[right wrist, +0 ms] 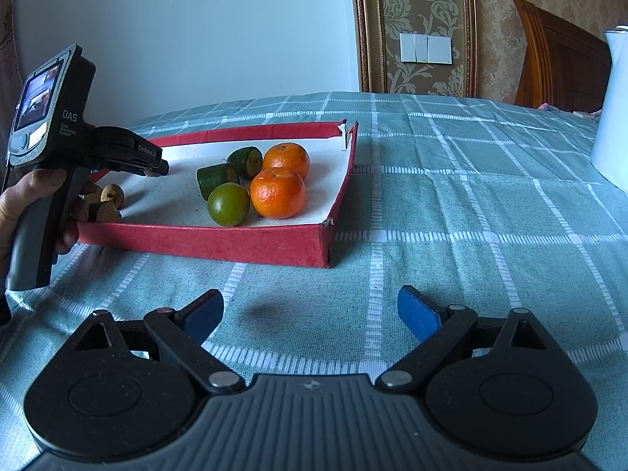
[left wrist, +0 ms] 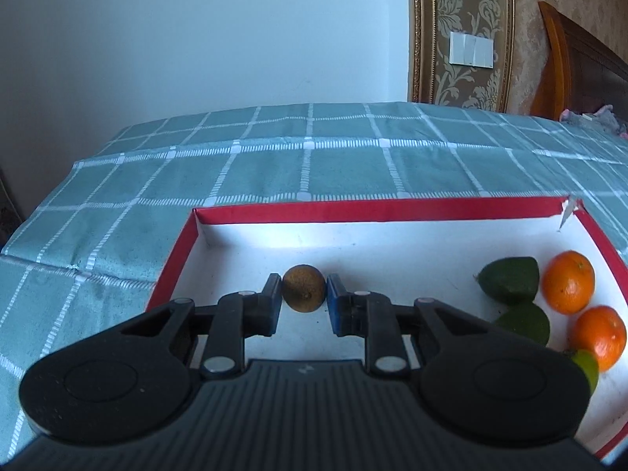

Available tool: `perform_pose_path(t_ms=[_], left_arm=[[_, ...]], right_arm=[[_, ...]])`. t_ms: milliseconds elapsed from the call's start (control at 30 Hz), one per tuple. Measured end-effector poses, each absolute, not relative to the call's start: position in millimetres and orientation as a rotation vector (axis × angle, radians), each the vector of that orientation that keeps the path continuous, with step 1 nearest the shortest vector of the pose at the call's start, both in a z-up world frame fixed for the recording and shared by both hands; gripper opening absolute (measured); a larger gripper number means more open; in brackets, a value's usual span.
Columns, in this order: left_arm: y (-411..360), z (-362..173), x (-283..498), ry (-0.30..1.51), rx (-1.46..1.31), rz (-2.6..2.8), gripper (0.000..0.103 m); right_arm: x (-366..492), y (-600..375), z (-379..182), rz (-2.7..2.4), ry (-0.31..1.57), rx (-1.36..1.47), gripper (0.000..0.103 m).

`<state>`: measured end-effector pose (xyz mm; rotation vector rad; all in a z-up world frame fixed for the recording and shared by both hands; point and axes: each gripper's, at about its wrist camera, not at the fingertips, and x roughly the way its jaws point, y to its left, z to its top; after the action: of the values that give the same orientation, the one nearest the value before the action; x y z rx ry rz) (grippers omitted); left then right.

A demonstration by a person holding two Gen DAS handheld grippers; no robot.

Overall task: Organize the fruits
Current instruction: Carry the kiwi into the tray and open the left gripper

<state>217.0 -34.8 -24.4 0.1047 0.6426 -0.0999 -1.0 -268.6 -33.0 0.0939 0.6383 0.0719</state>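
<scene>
My left gripper (left wrist: 304,294) is shut on a small round brown fruit (left wrist: 304,286) and holds it over the white floor of a red-rimmed tray (left wrist: 373,210). In the right wrist view a hand (right wrist: 27,192) holds that gripper (right wrist: 157,170) over the tray's (right wrist: 204,241) left end, near several brown fruits (right wrist: 112,196). Two oranges (right wrist: 285,159) (right wrist: 278,193), two dark green cut pieces (right wrist: 245,161) (right wrist: 216,180) and a round green fruit (right wrist: 228,204) lie at the tray's right side. My right gripper (right wrist: 310,314) stands open over the cloth in front of the tray, with nothing between its fingers.
A teal checked cloth (right wrist: 471,204) covers the table. A tall white jug (right wrist: 612,110) stands at the far right. A wooden headboard (right wrist: 557,62) and a patterned wall panel with light switches (right wrist: 426,49) lie behind.
</scene>
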Motion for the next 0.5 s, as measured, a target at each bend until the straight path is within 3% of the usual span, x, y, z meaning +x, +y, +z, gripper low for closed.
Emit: perform_pose_path(t_ms=[167, 233, 400, 500], left_arm=[[-33.2, -24.5, 215.0, 0.638, 0.102, -0.090, 0.026], [-32.4, -24.6, 215.0, 0.638, 0.103, -0.075, 0.038], [-26.6, -23.8, 217.0, 0.651, 0.071, -0.089, 0.040], [-25.4, -22.9, 217.1, 0.658, 0.082, -0.086, 0.055]], right_arm=[[-1.1, -268.4, -33.0, 0.072, 0.638, 0.094, 0.096], [-1.1, -268.3, -33.0, 0.072, 0.638, 0.094, 0.096], [-1.1, -268.3, -33.1, 0.072, 0.638, 0.093, 0.096], [-1.1, -268.3, -33.1, 0.072, 0.638, 0.094, 0.096]])
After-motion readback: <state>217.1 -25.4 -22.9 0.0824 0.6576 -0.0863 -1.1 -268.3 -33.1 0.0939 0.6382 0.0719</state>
